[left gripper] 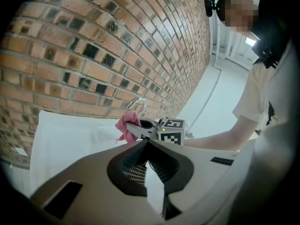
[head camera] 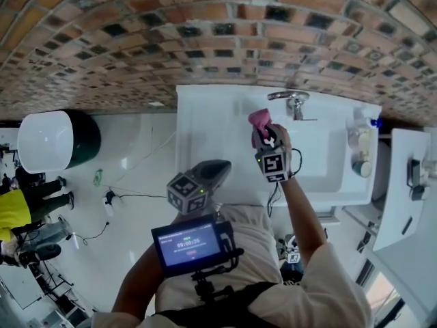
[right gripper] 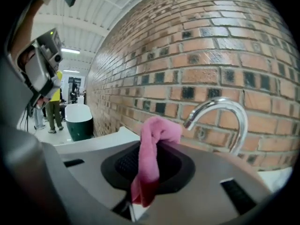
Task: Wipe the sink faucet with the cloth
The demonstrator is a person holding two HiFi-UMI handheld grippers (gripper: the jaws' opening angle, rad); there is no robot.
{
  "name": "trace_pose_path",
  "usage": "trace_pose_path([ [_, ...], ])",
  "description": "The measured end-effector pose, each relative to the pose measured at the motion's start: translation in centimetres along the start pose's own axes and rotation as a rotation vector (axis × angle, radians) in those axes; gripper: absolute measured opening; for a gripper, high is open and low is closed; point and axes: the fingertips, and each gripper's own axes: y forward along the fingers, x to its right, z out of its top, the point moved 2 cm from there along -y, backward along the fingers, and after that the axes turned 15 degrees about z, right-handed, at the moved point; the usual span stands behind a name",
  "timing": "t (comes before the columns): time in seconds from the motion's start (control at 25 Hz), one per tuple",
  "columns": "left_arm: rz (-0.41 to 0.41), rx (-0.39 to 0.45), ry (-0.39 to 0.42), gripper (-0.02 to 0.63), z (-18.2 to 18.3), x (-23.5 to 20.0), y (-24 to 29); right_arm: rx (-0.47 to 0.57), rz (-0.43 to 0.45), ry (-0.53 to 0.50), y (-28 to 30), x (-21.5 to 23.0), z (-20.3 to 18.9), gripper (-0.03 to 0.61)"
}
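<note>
A chrome curved faucet (head camera: 290,98) stands at the back of the white sink (head camera: 205,115), against the brick wall. My right gripper (head camera: 262,132) is over the basin just in front of the faucet, shut on a pink cloth (head camera: 259,119). In the right gripper view the cloth (right gripper: 152,149) hangs folded between the jaws, with the faucet (right gripper: 220,112) close behind and to the right, apart from it. My left gripper (head camera: 217,169) hovers lower at the sink's front left, shut and holding nothing. From the left gripper view I see the cloth (left gripper: 125,128) and the faucet (left gripper: 136,105).
Small bottles (head camera: 359,141) stand on the sink's right end. A white counter (head camera: 403,183) lies further right. A green and white bathtub (head camera: 56,139) sits on the floor at the left, with cables (head camera: 130,195) near it and a person in yellow (head camera: 13,212) beyond.
</note>
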Motion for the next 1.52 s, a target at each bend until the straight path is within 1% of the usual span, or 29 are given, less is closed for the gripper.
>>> trace_pose_path([
  [0.04,-0.004,0.006,-0.002,0.0,0.1,-0.2,-0.3,-0.016,-0.041,0.021,-0.3,0.6,-0.3,0.074],
  [0.12,-0.018,0.024,-0.001,0.0,0.6,-0.4,-0.8,-0.075,-0.115,0.022,-0.3,2.1,-0.9,0.075],
  [0.16,-0.027,0.036,-0.001,0.0,0.9,-0.4,-1.0,-0.104,-0.135,0.026,-0.1,2.7,-1.0,0.075],
  [0.28,-0.047,0.064,-0.001,0.0,1.7,-0.2,-1.9,-0.162,-0.166,0.087,1.3,4.0,-1.1,0.077],
  [0.4,-0.059,0.092,0.018,0.0,2.6,-0.2,-2.7,-0.218,-0.22,0.146,4.1,6.5,-2.1,0.077],
  [0.44,-0.059,0.104,0.026,0.0,2.9,-0.4,-3.1,-0.222,-0.237,0.173,5.0,7.2,-2.3,0.077],
  [0.52,-0.056,0.13,0.034,0.0,3.5,-0.8,-4.0,-0.196,-0.279,0.235,6.2,7.7,-1.8,0.077],
  [0.6,-0.053,0.148,0.037,0.0,4.0,-1.2,-5.1,-0.15,-0.337,0.314,5.8,7.4,-0.3,0.077],
  [0.64,-0.053,0.158,0.039,0.0,4.3,-1.4,-5.6,-0.118,-0.364,0.361,5.0,6.9,0.9,0.077],
  [0.72,-0.05,0.184,0.044,0.0,5.1,-2.1,-6.7,-0.002,-0.384,0.422,2.7,5.0,4.6,0.077],
  [0.8,-0.044,0.214,0.044,0.0,6.1,-3.0,-8.0,0.099,-0.349,0.418,0.5,2.5,7.6,0.077],
  [0.88,-0.04,0.244,0.041,0.0,6.9,-4.0,-9.2,0.145,-0.313,0.398,-1.7,0.4,9.1,0.077],
  [0.92,-0.039,0.257,0.038,0.0,7.2,-4.4,-9.8,0.158,-0.312,0.397,-2.9,-0.3,9.5,0.077],
  [1.0,-0.041,0.281,0.024,0.0,7.5,-5.1,-11.1,0.175,-0.341,0.409,-5.8,-1.3,10.0,0.078],
  [1.12,-0.062,0.325,0.009,0.0,8.2,-5.5,-13.7,0.189,-0.414,0.426,-10.0,-2.5,10.8,0.077],
  [1.24,-0.089,0.379,0.044,0.0,9.3,-5.1,-16.7,0.2,-0.483,0.439,-13.5,-3.2,10.4,0.078],
  [1.36,-0.113,0.414,0.072,0.0,9.5,-5.3,-19.0,0.212,-0.529,0.403,-16.8,-4.9,12.0,0.077],
  [1.52,-0.166,0.436,0.048,0.0,8.7,-6.1,-21.4,0.228,-0.566,0.349,-21.1,-8.5,15.2,0.078],
])
